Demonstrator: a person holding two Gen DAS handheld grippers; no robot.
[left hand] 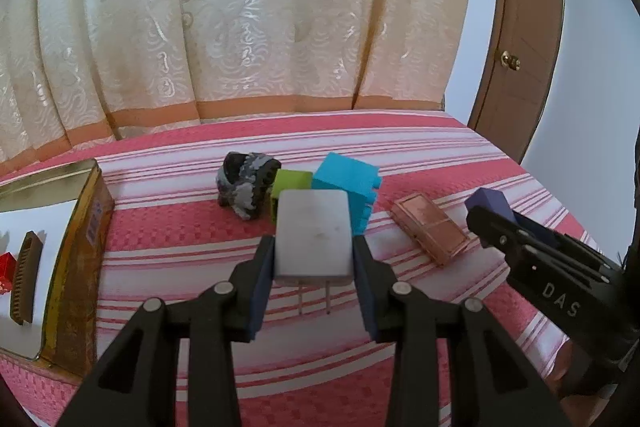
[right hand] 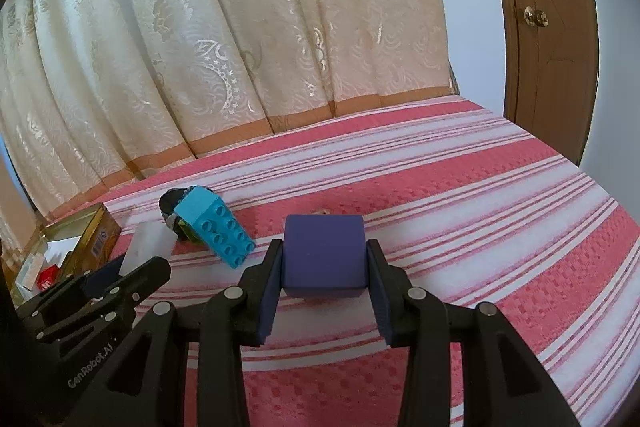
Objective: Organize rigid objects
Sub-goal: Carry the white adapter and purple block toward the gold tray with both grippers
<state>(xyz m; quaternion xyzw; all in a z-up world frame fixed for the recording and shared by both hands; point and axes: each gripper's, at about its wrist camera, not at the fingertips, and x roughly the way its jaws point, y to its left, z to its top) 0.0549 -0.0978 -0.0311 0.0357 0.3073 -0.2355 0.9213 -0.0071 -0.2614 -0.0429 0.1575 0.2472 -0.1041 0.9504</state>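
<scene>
Both grippers are full — time to drop things in the tin.

The left gripper squeezes a white plug held up over the bed; the right gripper squeezes a purple cube. Just past the plug sit a blue brick and a pink case. The gold tin waits to the left — each gripper likely has to swing there and let go.

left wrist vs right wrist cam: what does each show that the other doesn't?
Left wrist only: pink compact on the bedspread, comb inside the tin, charger prongs visible.

Right wrist only: studded face of the blue brick, full front of the purple cube.

Both: left tongs shut on the white charger, right tongs shut on the purple cube, plus blue brick, gray rock, tin, curtain, door.
</scene>
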